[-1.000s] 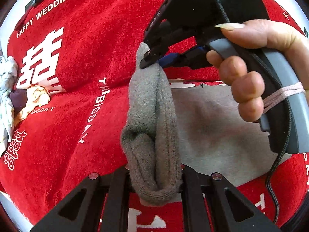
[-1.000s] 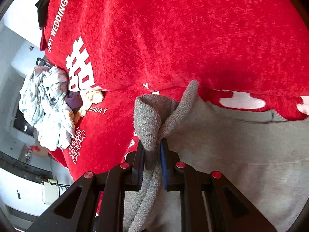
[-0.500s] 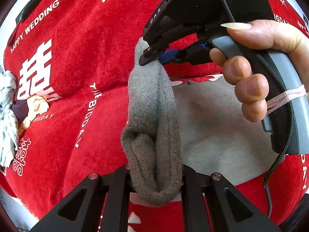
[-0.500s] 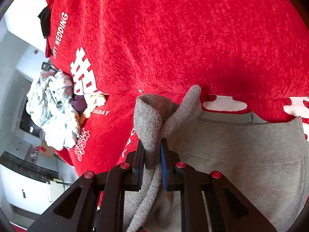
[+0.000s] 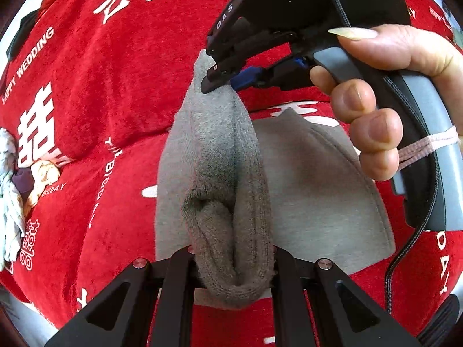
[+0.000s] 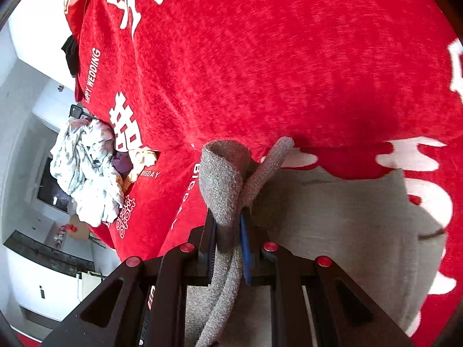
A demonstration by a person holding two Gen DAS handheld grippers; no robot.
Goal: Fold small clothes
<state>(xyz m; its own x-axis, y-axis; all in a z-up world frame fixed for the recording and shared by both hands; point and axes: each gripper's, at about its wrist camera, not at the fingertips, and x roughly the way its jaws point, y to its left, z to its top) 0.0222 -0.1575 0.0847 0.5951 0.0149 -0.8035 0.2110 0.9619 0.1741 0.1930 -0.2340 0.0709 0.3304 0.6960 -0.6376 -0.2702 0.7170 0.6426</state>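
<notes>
In my left wrist view my left tool clenches the grey garment at 6 o'clock while my right tool pinches its 12 o'clock end, and in my right view my right tool grips that garment above the red blanket.
</notes>
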